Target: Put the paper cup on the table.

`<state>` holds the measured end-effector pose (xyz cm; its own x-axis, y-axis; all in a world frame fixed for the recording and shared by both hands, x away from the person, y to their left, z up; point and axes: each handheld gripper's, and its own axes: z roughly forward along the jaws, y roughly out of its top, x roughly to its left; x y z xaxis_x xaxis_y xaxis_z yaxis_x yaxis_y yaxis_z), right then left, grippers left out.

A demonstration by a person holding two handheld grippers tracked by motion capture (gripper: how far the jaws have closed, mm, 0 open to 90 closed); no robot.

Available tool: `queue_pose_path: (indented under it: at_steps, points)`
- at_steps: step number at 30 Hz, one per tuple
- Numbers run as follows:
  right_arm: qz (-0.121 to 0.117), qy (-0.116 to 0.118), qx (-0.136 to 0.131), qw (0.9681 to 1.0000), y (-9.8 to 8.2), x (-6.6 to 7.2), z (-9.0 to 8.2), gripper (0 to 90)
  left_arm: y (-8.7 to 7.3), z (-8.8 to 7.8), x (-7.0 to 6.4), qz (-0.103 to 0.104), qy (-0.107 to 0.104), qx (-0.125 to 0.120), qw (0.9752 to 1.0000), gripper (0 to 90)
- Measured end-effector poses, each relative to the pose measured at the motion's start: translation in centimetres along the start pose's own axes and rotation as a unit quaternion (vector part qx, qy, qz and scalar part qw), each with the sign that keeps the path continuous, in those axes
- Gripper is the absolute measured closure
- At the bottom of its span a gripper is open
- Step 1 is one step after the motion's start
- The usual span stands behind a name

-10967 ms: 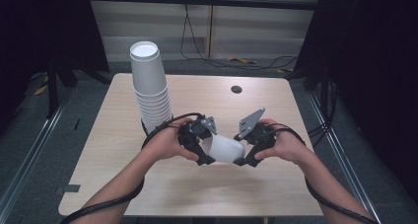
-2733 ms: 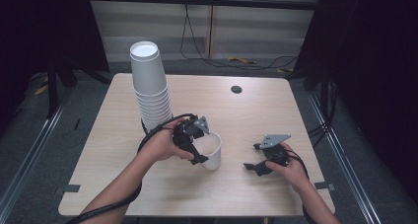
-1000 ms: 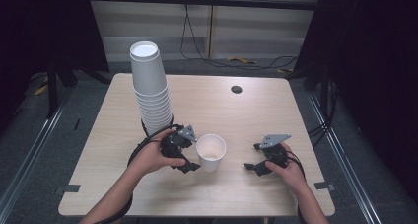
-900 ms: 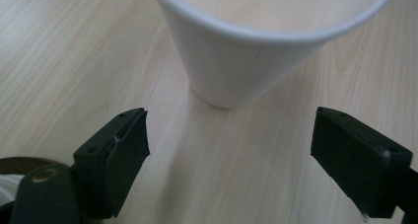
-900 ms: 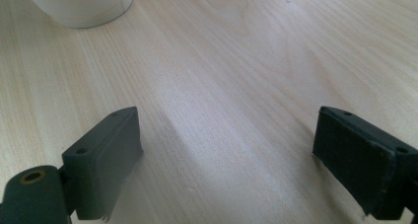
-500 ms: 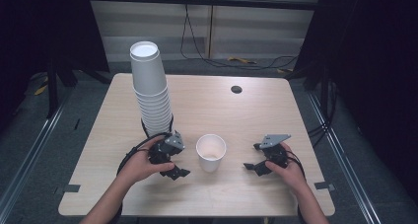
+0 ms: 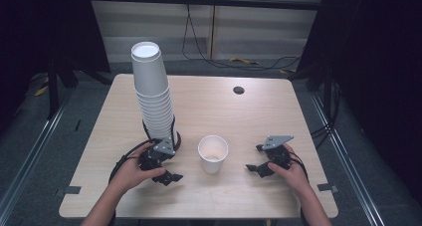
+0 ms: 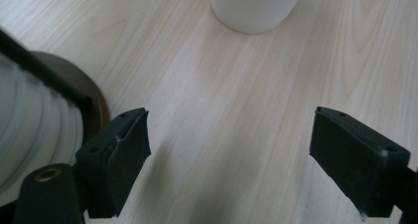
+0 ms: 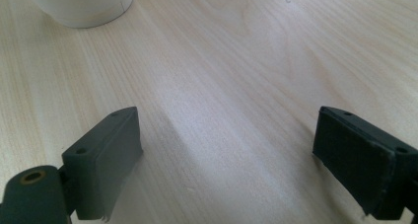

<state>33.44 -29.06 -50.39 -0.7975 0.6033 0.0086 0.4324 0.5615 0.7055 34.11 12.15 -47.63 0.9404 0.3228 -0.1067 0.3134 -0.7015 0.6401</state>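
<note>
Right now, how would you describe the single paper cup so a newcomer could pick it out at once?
On the light wooden table, look at the near half, between the left gripper and the right gripper. The single cup stands there upright, mouth up, untouched. Unlike the tall leaning stack of cups, it stands alone.

No lettering, label, brand mark, number or sign can be read anywhere: not on the paper cup [image 7: 213,153], the cup stack [image 7: 153,89] or the table [image 7: 259,111].

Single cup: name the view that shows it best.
The high view: the whole cup stands upright, open mouth up, on the table. The left gripper view catches just its base; the right gripper view, its base at the top left corner.
</note>
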Motion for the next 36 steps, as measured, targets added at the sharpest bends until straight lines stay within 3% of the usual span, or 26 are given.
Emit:
queue_pose_path:
  at_steps: [3,4,5,6,7,19,36]
  points:
    - [0.000,0.000,0.000,1.0000,0.0,0.0,0.0,10.5,-0.6,-0.2,0.3,0.004,0.005,0.002,1.0000,15.1]
    - [0.000,0.000,0.000,1.0000,0.0,0.0,0.0,10.5,-0.7,-0.2,0.2,-0.007,0.007,-0.004,0.9999,15.1]
    - [0.000,0.000,0.000,1.0000,0.0,0.0,0.0,10.5,-0.9,-0.3,0.3,0.001,0.008,-0.001,1.0000,15.1]
    - [0.000,0.000,0.000,1.0000,0.0,0.0,0.0,10.5,-1.0,-0.3,0.2,-0.010,0.009,-0.010,0.9999,15.1]
    - [0.000,0.000,0.000,1.0000,0.0,0.0,0.0,10.5,-1.2,-0.4,0.4,-0.004,0.010,-0.005,0.9999,15.2]
    - [0.000,0.000,0.000,1.0000,0.0,0.0,0.0,10.5,-3.6,-1.3,0.9,-0.030,0.034,-0.024,0.9987,15.2]
    - [0.000,0.000,0.000,1.0000,0.0,0.0,0.0,10.5,-6.2,-1.7,1.8,-0.032,0.061,-0.032,0.9971,15.1]
